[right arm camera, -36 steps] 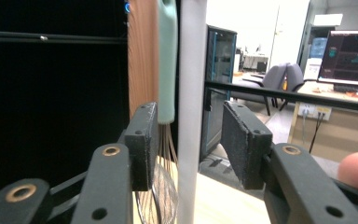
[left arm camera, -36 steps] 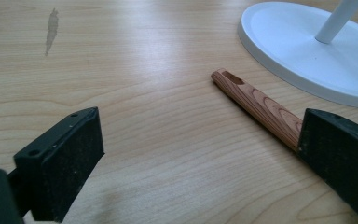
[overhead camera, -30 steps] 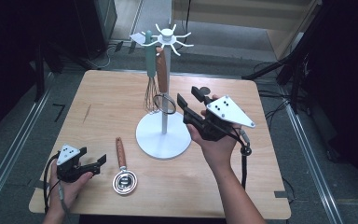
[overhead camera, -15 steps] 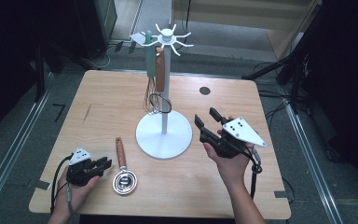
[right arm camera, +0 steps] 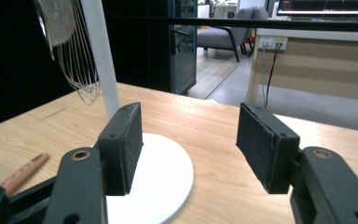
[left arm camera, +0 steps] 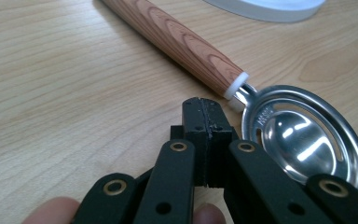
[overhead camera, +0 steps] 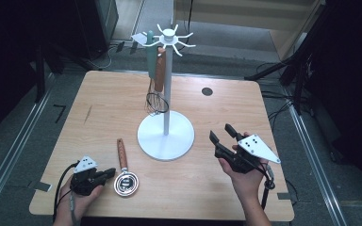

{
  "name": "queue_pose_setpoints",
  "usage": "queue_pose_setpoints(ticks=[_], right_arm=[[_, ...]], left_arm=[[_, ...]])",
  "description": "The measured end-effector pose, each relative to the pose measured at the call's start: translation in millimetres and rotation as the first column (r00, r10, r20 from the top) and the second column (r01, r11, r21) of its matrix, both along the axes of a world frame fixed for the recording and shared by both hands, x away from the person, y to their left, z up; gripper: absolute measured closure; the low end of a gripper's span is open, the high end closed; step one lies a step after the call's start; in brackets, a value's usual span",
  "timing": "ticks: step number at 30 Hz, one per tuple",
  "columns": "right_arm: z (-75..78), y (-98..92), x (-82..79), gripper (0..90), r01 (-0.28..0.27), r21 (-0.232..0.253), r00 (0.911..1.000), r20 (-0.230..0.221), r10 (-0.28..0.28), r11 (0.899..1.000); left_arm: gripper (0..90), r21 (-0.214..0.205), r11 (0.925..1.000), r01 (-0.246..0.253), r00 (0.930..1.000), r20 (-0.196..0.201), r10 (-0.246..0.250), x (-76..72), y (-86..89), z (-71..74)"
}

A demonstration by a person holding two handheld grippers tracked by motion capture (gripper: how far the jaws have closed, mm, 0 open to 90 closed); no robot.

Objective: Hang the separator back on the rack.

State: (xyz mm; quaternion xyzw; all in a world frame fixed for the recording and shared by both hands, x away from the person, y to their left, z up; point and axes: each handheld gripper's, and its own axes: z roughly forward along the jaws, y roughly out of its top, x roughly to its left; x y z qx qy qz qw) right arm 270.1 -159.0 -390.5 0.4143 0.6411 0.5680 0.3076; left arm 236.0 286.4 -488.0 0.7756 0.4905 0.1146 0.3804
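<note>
A metal slotted spoon with a wooden handle (overhead camera: 122, 170) lies flat near the table's front left; its bowl (left arm camera: 303, 140) and handle (left arm camera: 177, 42) fill the left gripper view. My left gripper (overhead camera: 108, 173) (left arm camera: 204, 114) rests low just left of the bowl, apart from it. Its jaws have just been closing and are now shut with nothing between them. My right gripper (overhead camera: 221, 133) (right arm camera: 189, 135) hovers right of the white utensil stand (overhead camera: 166, 136), pointing at its base (right arm camera: 163, 182). Its jaws have just been opening and stand open and empty.
A wire whisk (overhead camera: 154, 101) (right arm camera: 74, 51) and two other utensils with green and wooden handles (overhead camera: 159, 70) hang from the stand's hooks. The wooden table (overhead camera: 99, 108) has a small round black hole (overhead camera: 207, 91) at the back right. Dark floor and cables surround it.
The right gripper has come down and back from beside the stand's pole to the front right. The left gripper's jaws have shut, and it has shifted slightly toward the spoon.
</note>
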Motion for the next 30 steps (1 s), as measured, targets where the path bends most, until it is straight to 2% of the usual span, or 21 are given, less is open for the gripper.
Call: queue_pose_setpoints(ticks=[8,15,20,22,30], right_arm=[[-20.4,-16.8,-7.4,39.2,0.033,-0.008,0.9989,-0.032,-0.033,0.999],[-33.0,-33.9,-13.9,39.4,0.082,0.018,0.9949,-0.060,-0.081,0.996],[-37.6,-39.8,-18.3,39.3,0.098,0.003,0.9932,-0.064,-0.097,0.995],[-41.7,-44.1,-20.2,39.3,0.111,-0.021,0.9917,-0.063,-0.112,0.994],[-52.1,-47.8,-24.5,39.3,0.116,-0.018,0.9883,-0.097,-0.118,0.993]], left_arm=[[90.0,0.008,0.9994,0.034,0.9994,0.002,-0.034,-3.1,-8.5,-0.2],[90.0,0.009,0.9975,0.070,0.9975,-0.007,-0.070,-5.5,-19.8,0.0],[90.0,0.011,0.9969,0.078,0.9970,-0.005,-0.078,-6.8,-28.9,-0.5],[90.0,0.013,0.9959,0.090,0.9959,-0.003,-0.090,-7.3,-34.7,-1.0],[90.0,0.011,0.9930,0.118,0.9930,-0.008,-0.118,-9.4,-50.3,-1.5]])
